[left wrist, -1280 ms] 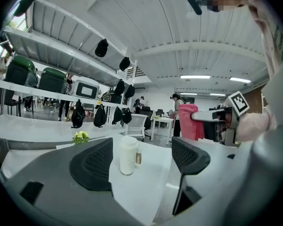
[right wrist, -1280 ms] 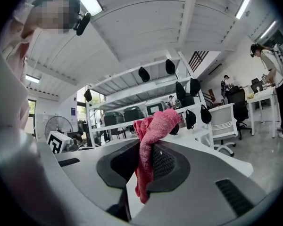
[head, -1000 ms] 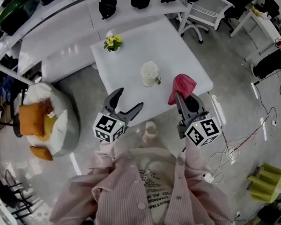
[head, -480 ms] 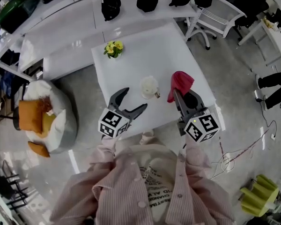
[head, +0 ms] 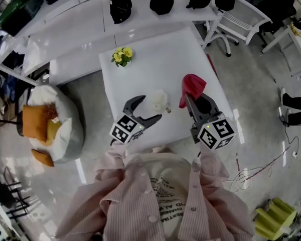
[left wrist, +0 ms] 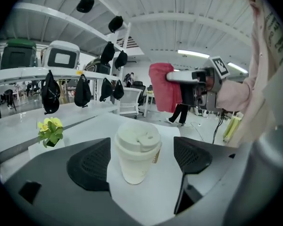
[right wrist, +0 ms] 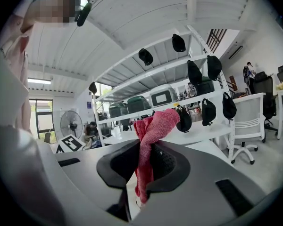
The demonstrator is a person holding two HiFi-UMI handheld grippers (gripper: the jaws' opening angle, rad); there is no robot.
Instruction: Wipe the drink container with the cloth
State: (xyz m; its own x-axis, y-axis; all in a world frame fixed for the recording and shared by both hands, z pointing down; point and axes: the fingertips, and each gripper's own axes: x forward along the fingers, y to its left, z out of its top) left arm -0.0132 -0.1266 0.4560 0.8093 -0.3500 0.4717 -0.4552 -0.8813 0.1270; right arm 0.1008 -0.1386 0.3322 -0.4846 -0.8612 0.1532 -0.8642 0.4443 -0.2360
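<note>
Left gripper (head: 149, 109) is wide open, jaws spread to either side of the cup (head: 159, 101). In the left gripper view the cup (left wrist: 137, 157) stands right between the two dark pads, with white tabletop showing on both sides, so neither pad touches it. It stands upright near the front edge of the white table (head: 140, 69), lid on, a brown sleeve showing on its right side.

Over on the right, the right gripper (head: 194, 100) is clamped on the red cloth (head: 192, 87). The right gripper view shows its jaws pinching the cloth (right wrist: 151, 140) about midway: one bunch pokes up past the tips, and a tail hangs down between them. The cloth is off the table, up in the air, to the right of the cup and apart from it.

A small pot of yellow flowers (head: 121, 55) sits at the far left corner of the table.
</note>
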